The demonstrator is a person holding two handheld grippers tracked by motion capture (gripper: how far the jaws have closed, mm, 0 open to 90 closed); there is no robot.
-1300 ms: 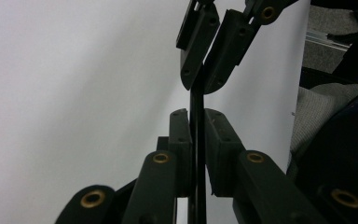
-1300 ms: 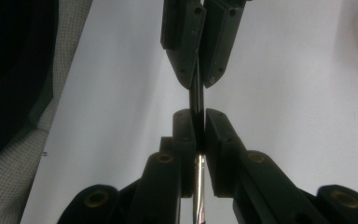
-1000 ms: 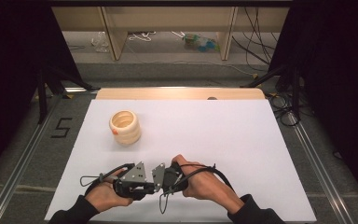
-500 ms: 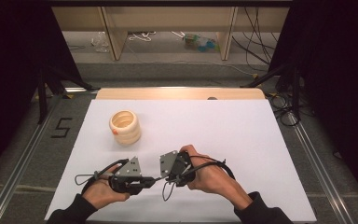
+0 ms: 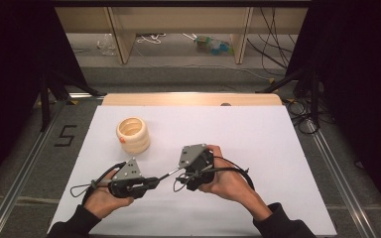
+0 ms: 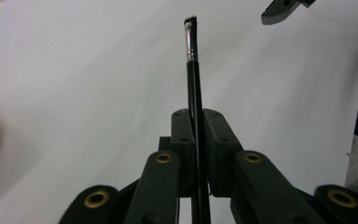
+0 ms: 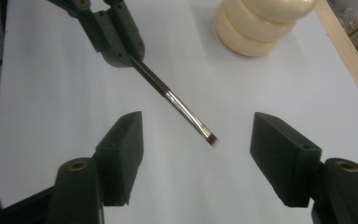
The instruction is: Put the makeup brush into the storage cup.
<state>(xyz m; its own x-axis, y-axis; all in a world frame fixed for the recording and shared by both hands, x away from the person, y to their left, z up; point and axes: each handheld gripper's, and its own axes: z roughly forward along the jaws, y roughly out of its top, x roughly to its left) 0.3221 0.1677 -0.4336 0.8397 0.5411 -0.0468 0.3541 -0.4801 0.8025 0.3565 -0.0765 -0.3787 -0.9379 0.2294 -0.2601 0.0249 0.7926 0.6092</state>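
Left tool (image 6: 195, 140) pinches the black handle of a slim makeup brush (image 6: 192, 70) between its pressed-together jaws, the brush running straight out along the tool's own line, metal ferrule and short bristle tip leading. In the high view the person's left hand (image 5: 104, 196) holds that tool (image 5: 151, 182) low over the near part of the white worktop (image 5: 258, 139), with the brush (image 5: 169, 174) slanting up and to the right toward the right tool (image 5: 183, 174). Right tool (image 7: 196, 154), whose jaws have just been opening, stands spread wide, the bristle end of the brush (image 7: 186, 112) lying between them and touching neither pad; the left tool's jaws (image 7: 116, 42) show farther off at the handle. So the brush's long axis points from left hand to right, and the left alone carries it. Farther back and to the left, well apart from both tools, a cream ribbed holder (image 5: 133, 134) stands upright, nearer the left hand, likely where the brush goes next.
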